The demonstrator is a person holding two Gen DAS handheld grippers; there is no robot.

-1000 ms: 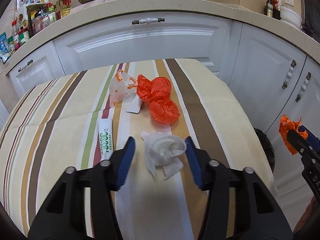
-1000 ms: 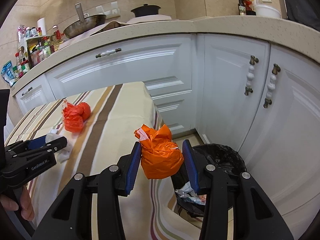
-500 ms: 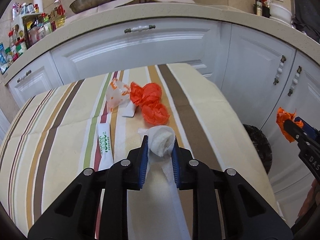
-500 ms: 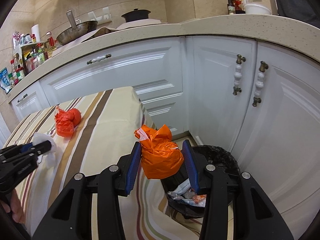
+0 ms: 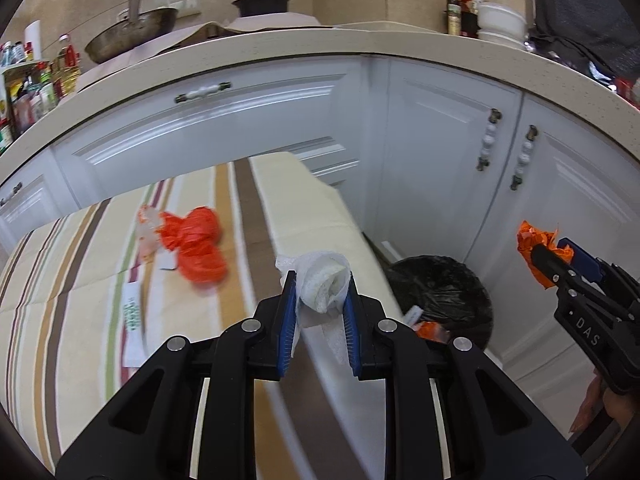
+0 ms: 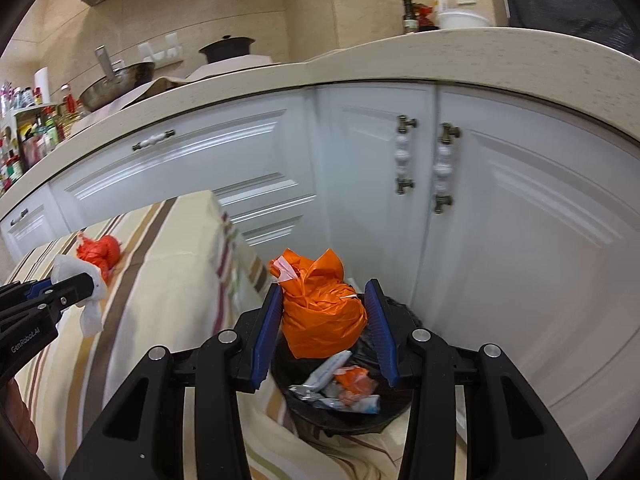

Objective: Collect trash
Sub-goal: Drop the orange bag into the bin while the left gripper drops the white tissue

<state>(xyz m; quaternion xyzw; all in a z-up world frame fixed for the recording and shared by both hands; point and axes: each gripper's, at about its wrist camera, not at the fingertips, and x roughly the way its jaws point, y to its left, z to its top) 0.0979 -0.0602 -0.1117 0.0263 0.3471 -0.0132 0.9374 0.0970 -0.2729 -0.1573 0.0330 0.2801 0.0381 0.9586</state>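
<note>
My left gripper (image 5: 319, 292) is shut on a crumpled white tissue (image 5: 322, 286) and holds it above the right edge of the striped table (image 5: 80, 320). My right gripper (image 6: 325, 312) is shut on an orange plastic bag (image 6: 320, 308) and holds it right above the black trash bin (image 6: 348, 412), which has wrappers inside. The bin (image 5: 440, 292) stands on the floor beside the table. Another orange bag (image 5: 196, 244), a clear wrapper (image 5: 146, 228) and a white-green tube (image 5: 132, 312) lie on the table.
White kitchen cabinets (image 6: 500, 220) stand close behind the bin. A countertop (image 5: 280, 44) above holds a pan, a pot and bottles. The tablecloth (image 6: 240, 264) hangs down next to the bin.
My left gripper closed on the white tissue, lifted it and moved right toward the table edge. My right gripper carried the orange bag from the table edge to above the bin.
</note>
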